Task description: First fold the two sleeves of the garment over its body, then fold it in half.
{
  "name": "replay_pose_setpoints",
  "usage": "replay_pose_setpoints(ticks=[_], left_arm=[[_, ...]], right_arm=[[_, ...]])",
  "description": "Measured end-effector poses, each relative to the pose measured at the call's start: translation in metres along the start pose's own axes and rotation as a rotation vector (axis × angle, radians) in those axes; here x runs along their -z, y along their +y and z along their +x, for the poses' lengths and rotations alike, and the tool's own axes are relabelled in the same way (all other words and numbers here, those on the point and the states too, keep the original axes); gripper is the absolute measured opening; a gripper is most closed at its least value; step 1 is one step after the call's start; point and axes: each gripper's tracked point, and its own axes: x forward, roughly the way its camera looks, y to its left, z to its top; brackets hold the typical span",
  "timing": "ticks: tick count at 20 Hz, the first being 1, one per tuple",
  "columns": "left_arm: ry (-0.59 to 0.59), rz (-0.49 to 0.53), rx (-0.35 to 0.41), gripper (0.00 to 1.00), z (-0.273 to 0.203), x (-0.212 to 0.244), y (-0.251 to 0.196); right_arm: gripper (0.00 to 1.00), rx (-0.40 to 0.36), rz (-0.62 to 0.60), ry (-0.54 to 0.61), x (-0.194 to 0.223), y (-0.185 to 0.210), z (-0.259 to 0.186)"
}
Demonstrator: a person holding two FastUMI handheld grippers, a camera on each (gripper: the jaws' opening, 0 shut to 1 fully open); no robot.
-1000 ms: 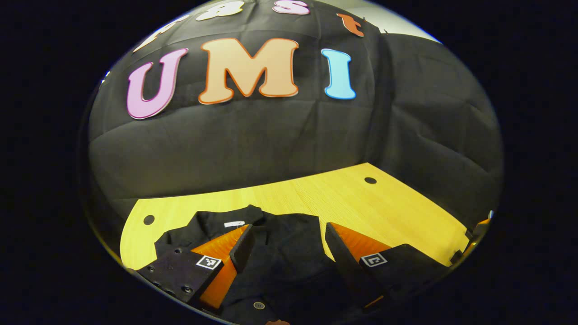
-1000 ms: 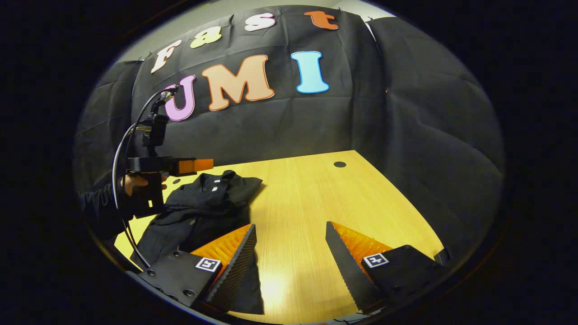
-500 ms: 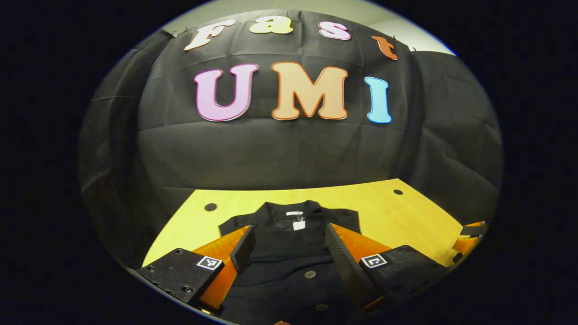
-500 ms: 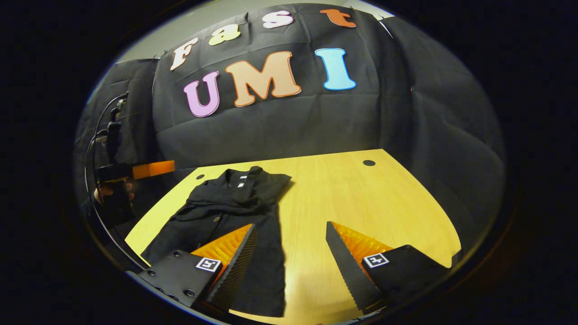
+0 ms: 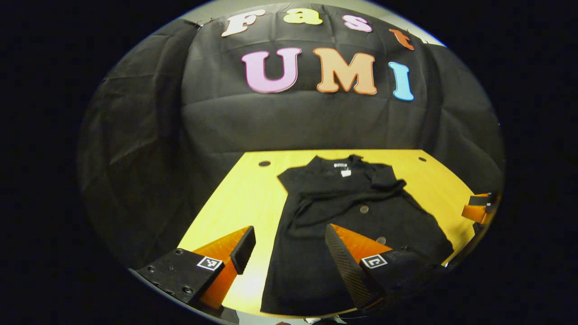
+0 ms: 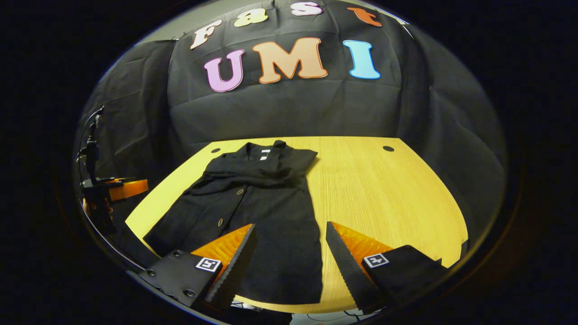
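Note:
A black buttoned garment (image 5: 352,216) lies flat on the yellow wooden table (image 5: 235,203), collar at the far end, hem at the near edge. Both sleeves lie folded across its chest. My left gripper (image 5: 289,253) is open and empty above the hem's left corner, one finger over bare wood and the other over cloth. In the right gripper view the garment (image 6: 257,203) stretches from the collar down to my open right gripper (image 6: 289,253), which hovers by the hem's right corner. The left gripper (image 6: 115,189) shows at the far left there, and the right gripper (image 5: 478,210) at the left view's right edge.
Black cloth walls close the booth behind and beside the table. Two small round holes (image 6: 388,148) (image 6: 215,150) sit near the table's far corners. Bare wood (image 6: 384,194) lies to the right of the garment. The table's front edge runs just under both grippers.
Both grippers have drawn back from over the garment toward the table's front edge, the left one swinging left. The whole garment with folded sleeves now shows. Both stayed open.

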Motion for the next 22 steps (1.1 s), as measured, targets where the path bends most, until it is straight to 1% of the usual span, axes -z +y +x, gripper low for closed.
replay_pose_setpoints(ticks=[2, 3, 4, 5, 8, 10, 11, 12, 15, 16, 17, 18, 19, 21, 22], left_arm=[[0.047, -0.004, -0.004, 0.96, -0.006, 0.029, 0.004], [0.071, -0.003, -0.006, 1.00, -0.009, 0.042, 0.007], [0.093, -0.002, -0.008, 1.00, -0.011, 0.054, 0.010], [0.111, -0.003, -0.009, 0.96, -0.012, 0.065, 0.012], [0.188, -0.019, -0.016, 0.96, -0.016, 0.103, 0.021], [0.220, -0.028, -0.018, 0.96, -0.016, 0.119, 0.024], [0.234, -0.028, -0.021, 0.96, -0.014, 0.126, 0.024], [0.245, -0.029, -0.021, 0.97, -0.014, 0.133, 0.025], [0.280, -0.031, -0.011, 0.97, -0.008, 0.150, 0.018], [0.297, -0.031, -0.006, 0.97, -0.010, 0.156, 0.017], [0.268, -0.034, -0.003, 0.97, -0.008, 0.149, 0.015], [0.275, -0.033, -0.002, 0.97, -0.008, 0.153, 0.015], [0.273, -0.039, 0.000, 0.93, -0.008, 0.151, 0.014], [0.265, -0.047, 0.014, 0.93, -0.007, 0.152, 0.013], [0.251, -0.040, 0.026, 0.94, -0.007, 0.152, 0.012]], right_arm=[[0.98, 0.023, -0.001, 0.036, 0.016, -0.001, 0.000], [0.98, 0.036, -0.001, 0.055, 0.024, -0.003, -0.001], [0.94, 0.047, -0.001, 0.072, 0.032, -0.004, -0.002], [0.98, 0.058, -0.002, 0.089, 0.039, -0.007, -0.004], [0.98, 0.099, -0.004, 0.154, 0.067, -0.013, -0.002], [0.99, 0.108, -0.003, 0.186, 0.085, -0.015, -0.004], [0.94, 0.116, -0.007, 0.196, 0.091, -0.015, -0.004], [0.98, 0.125, -0.014, 0.204, 0.096, -0.016, -0.003], [0.99, 0.142, -0.032, 0.231, 0.107, -0.018, 0.000], [0.94, 0.144, -0.039, 0.246, 0.113, -0.018, 0.000], [0.99, 0.151, -0.049, 0.261, 0.117, -0.019, 0.000], [0.94, 0.158, -0.056, 0.272, 0.121, -0.019, 0.001], [0.98, 0.162, -0.063, 0.287, 0.124, -0.019, 0.002], [0.98, 0.168, -0.079, 0.346, 0.139, -0.022, 0.001], [0.96, 0.166, -0.069, 0.351, 0.138, -0.022, -0.001]])
